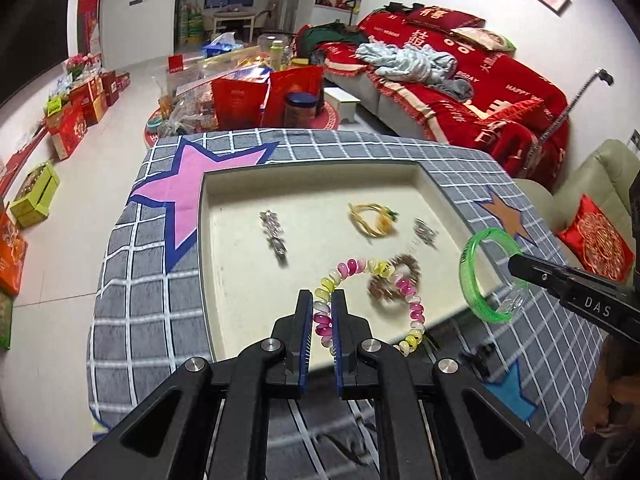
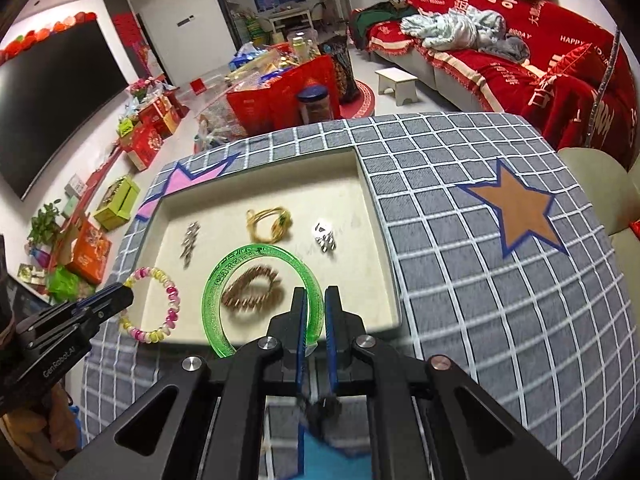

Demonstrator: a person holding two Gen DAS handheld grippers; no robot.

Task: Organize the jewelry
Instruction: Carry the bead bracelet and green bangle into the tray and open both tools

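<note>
The left gripper (image 1: 322,300) fingers pinch the pastel bead bracelet (image 1: 374,304); the right gripper (image 2: 316,300) fingers clamp the green bangle (image 2: 260,296). Both hang over the cream tray (image 1: 240,280), above a brown bracelet (image 2: 252,292).

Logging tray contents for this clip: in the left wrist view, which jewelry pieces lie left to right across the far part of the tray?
Silver clip → gold bracelet → small silver piece, all on the cream tray.
</note>
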